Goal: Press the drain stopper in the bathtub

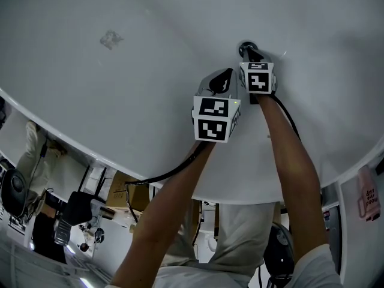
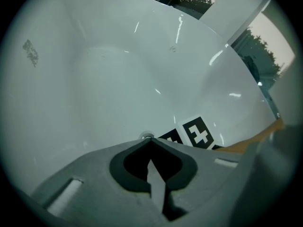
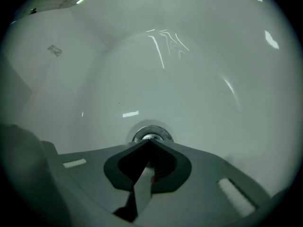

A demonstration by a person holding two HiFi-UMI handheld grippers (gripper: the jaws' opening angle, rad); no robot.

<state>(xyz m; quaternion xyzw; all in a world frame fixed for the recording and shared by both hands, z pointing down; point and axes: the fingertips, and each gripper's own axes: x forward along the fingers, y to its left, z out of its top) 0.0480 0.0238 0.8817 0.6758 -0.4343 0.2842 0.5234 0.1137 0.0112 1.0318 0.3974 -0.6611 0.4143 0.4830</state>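
Observation:
The round chrome drain stopper (image 3: 150,136) sits in the floor of the white bathtub (image 1: 120,95). My right gripper (image 3: 150,141) is shut, its closed tips right at the stopper's near edge; whether they touch it I cannot tell. In the head view the right gripper (image 1: 251,51) hides most of the drain (image 1: 243,44). My left gripper (image 1: 227,75) hangs just beside it, to the left and nearer me, also shut with nothing held. In the left gripper view, the left gripper (image 2: 148,139) tips meet in front of a sliver of the drain (image 2: 146,135) and the right gripper's marker cube (image 2: 198,132).
A grey smudge (image 1: 110,39) marks the tub wall at upper left. The tub's curved rim (image 1: 90,152) runs across the lower part of the head view, with room clutter and a cable (image 1: 168,174) below it. A pink tag (image 1: 368,194) hangs at the right.

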